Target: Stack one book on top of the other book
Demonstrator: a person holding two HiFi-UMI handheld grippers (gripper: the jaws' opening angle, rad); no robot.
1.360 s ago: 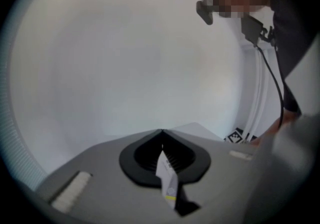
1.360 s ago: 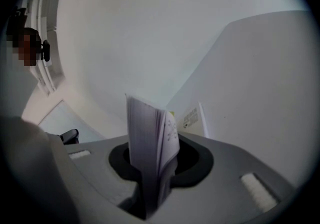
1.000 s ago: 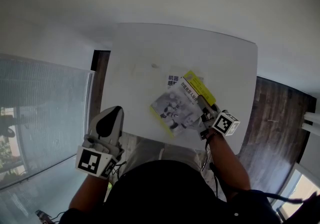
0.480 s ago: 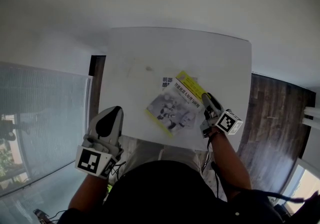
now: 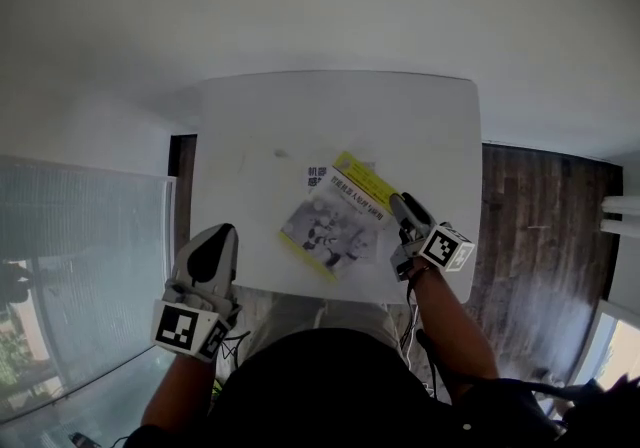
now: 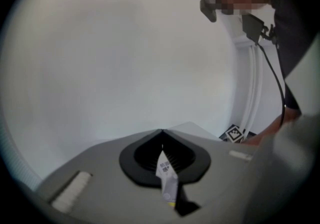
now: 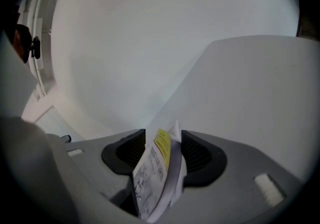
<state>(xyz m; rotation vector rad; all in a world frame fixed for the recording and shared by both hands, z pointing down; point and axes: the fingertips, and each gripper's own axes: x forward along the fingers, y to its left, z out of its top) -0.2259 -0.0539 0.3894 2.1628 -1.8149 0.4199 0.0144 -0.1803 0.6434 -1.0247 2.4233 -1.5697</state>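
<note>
Right claw (image 5: pixel 399 204) pinches the top book (image 5: pixel 335 224) at its yellow-banded end. That book lies on the lower book (image 5: pixel 317 176), just left of the claw on the surface (image 5: pixel 420 126). Left claw (image 5: pixel 214 242), pressed together, hangs well apart from both.

Risk: a pull from this one-corner grip would likely swivel the top book or drag it off its mate.

Long axis runs away from the claw, leftward and toward the person, with the yellow end nearest the claw.
</note>
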